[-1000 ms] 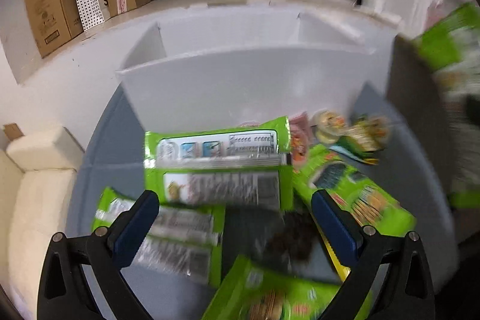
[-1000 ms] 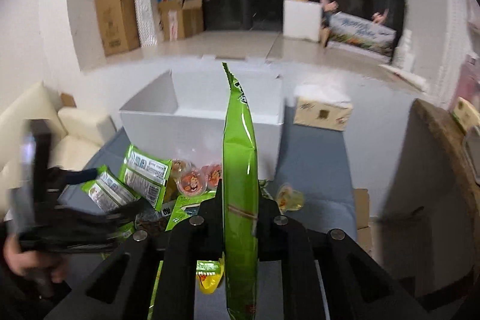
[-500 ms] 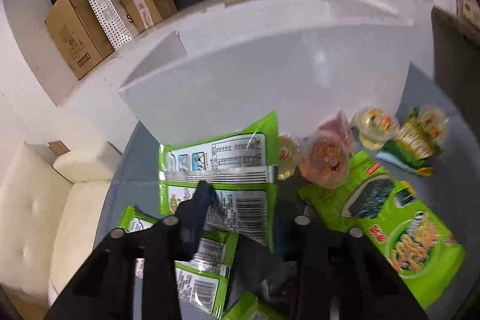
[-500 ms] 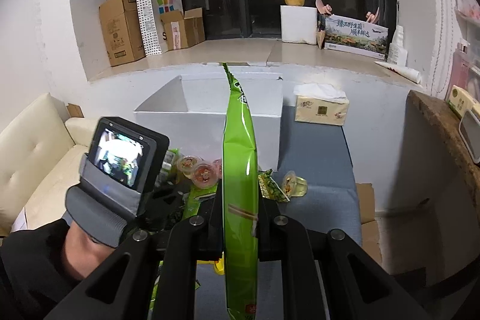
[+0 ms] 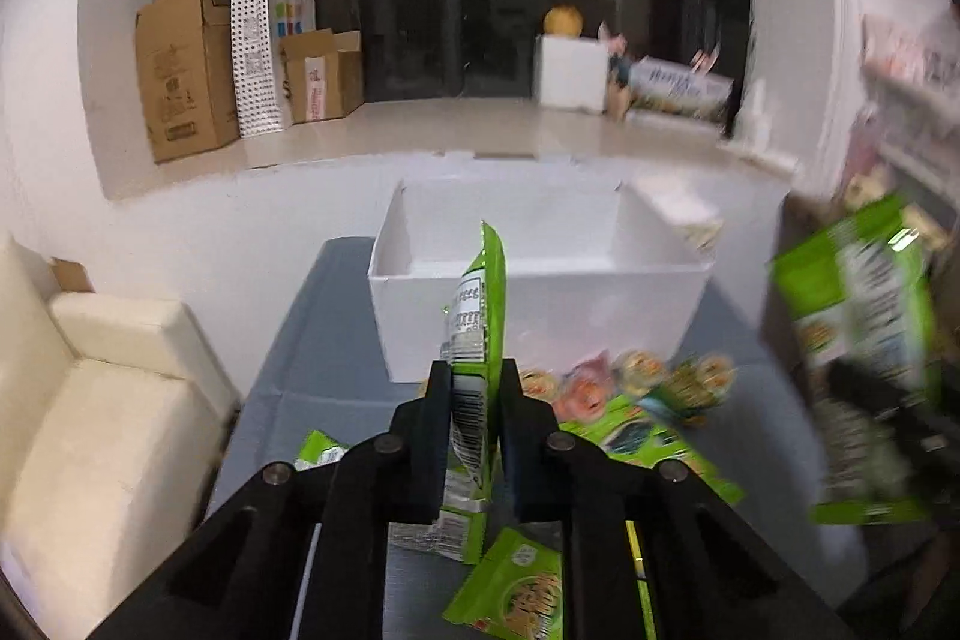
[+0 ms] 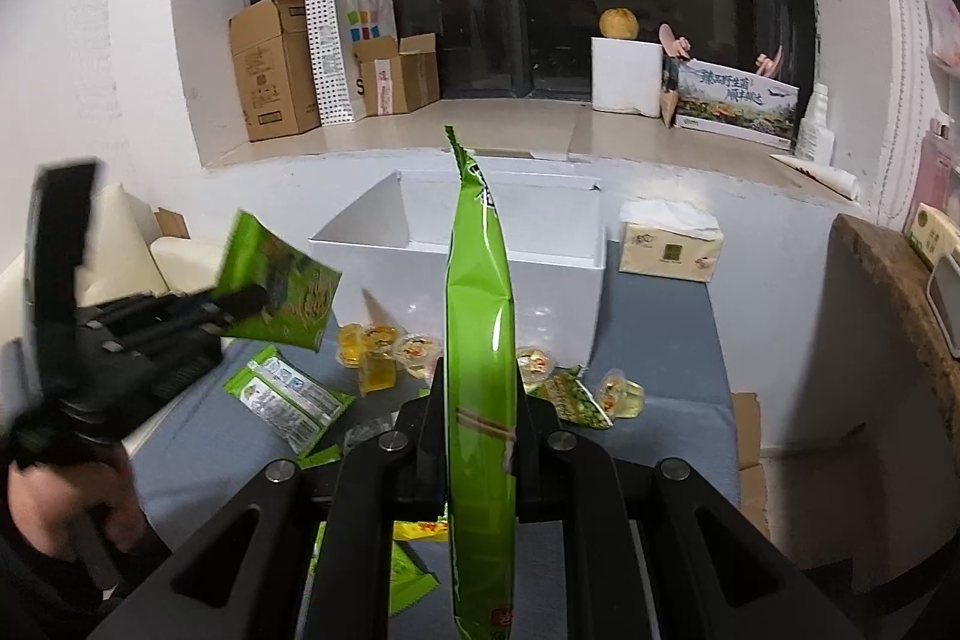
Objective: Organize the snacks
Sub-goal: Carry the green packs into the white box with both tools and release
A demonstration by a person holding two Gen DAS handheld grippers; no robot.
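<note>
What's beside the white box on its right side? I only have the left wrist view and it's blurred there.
Observer: A tissue box stands on the grey table, close beside the white box.
Operator: Is anything in the white box yet?
Observer: The part of its inside that the right wrist view shows looks bare; the rest is hidden.
Operator: What's the right gripper doing?
Observer: The right gripper is shut on a green snack packet, held edge-on and upright.
Operator: Any jelly cups right of that packet?
Observer: Yes, one jelly cup sits apart on the table.
</note>
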